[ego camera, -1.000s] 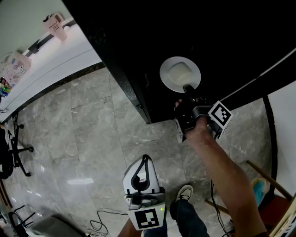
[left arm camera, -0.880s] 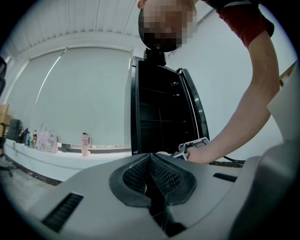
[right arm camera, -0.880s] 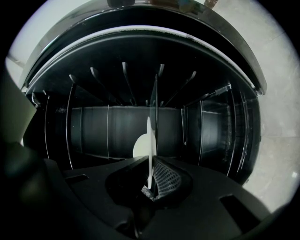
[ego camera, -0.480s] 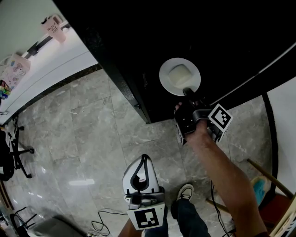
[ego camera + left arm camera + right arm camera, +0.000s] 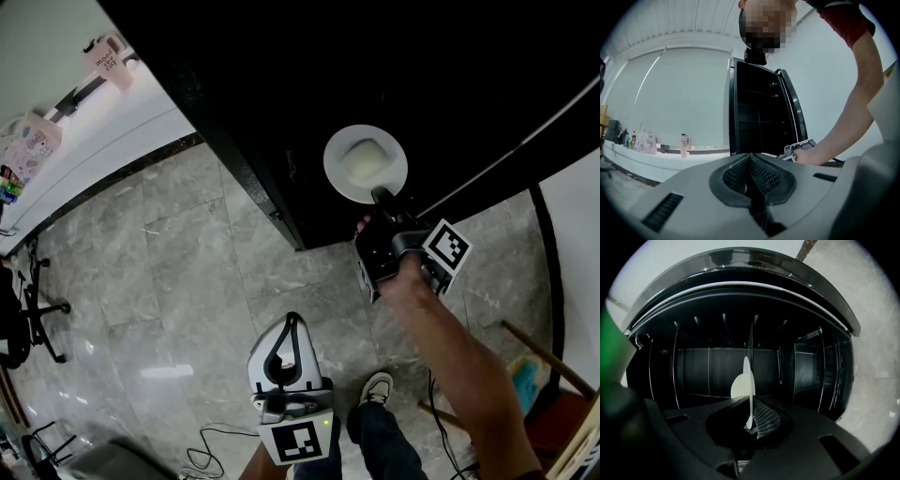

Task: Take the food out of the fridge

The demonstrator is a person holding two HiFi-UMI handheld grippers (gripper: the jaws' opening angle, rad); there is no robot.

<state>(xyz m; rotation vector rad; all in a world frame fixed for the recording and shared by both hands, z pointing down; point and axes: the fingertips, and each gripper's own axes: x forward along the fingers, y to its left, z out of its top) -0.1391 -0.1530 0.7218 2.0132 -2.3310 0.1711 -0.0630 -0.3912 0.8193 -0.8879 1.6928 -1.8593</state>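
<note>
Where the plate sits, head view: plate (image 5: 336,155) of pale food (image 5: 366,161) in the fridge (image 5: 450,66), near its front edge; right gripper (image 5: 380,195) on its near rim.
Left gripper view: left gripper (image 5: 751,160) jaws together, empty; best kept clear.
Right gripper view: jaws have just been closing, now narrow on the plate's rim; draw it out level.

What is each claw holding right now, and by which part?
The right claw, its jaws just closing further, pinches the white plate by its near rim; food sits on it. The left claw is shut on nothing.
</note>
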